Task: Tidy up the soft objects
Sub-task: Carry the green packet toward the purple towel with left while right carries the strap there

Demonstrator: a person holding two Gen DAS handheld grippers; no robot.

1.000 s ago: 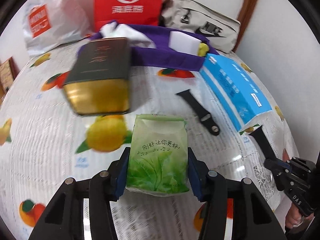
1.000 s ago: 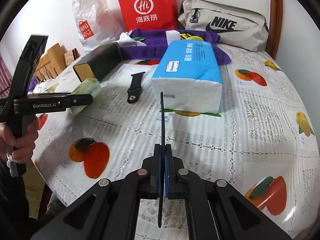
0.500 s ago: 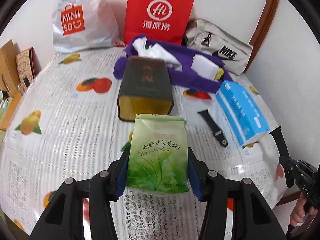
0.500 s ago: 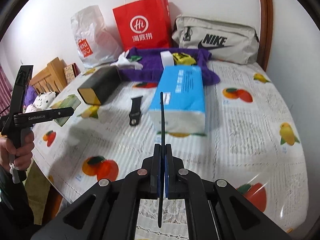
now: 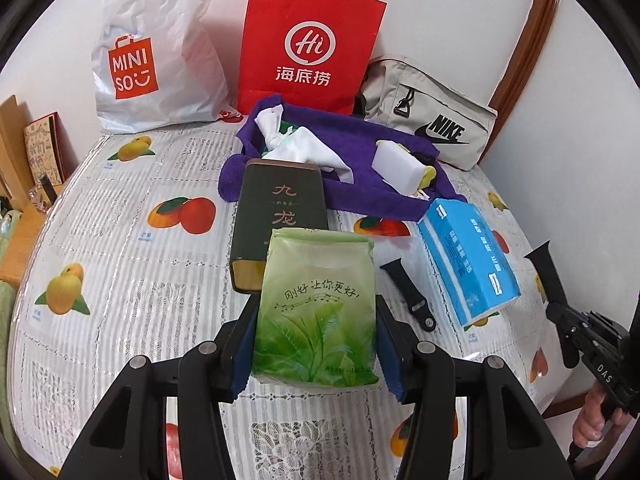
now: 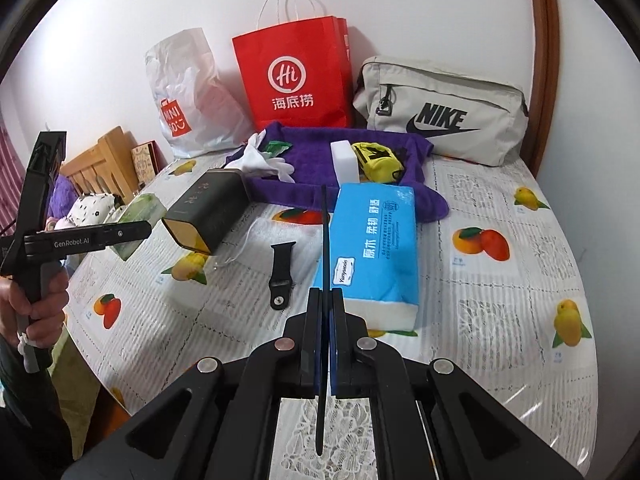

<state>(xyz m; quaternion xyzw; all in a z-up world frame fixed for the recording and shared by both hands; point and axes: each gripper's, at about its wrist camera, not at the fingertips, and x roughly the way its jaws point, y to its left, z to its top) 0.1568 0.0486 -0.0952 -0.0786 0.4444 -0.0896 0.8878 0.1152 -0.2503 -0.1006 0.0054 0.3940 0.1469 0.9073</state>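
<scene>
**Both grippers loaded above the fruit-print table**

The left gripper (image 5: 316, 344) clamps a green tissue pack (image 5: 316, 308) between its blue pads, jaws part-way apart on the pack's sides, the pack held above the tablecloth (image 5: 120, 312). The right gripper (image 6: 326, 312) is pinched tight on a thin black watch strap (image 6: 325, 248), seen edge-on in its own view as a dark line. Only the left wrist view shows that strap's broad face, at the far right edge (image 5: 546, 276), with the fingers of the hand (image 5: 592, 424) below it.

The right wrist view alone shows the left gripper from the side (image 6: 128, 232), the person's hand (image 6: 36, 304) around its handle, and a wooden headboard (image 6: 104, 160) beyond the table.

Both views share the second strap half (image 5: 412, 300) lying flat on the cloth, between the dark tea tin (image 5: 280, 216) and the blue tissue pack (image 5: 468, 260). Behind lies the purple towel (image 5: 360, 196) bearing a white sponge (image 6: 344, 160), white gloves (image 6: 264, 160) and a yellow pouch (image 6: 380, 160); the pouch is plain only from the right.
</scene>
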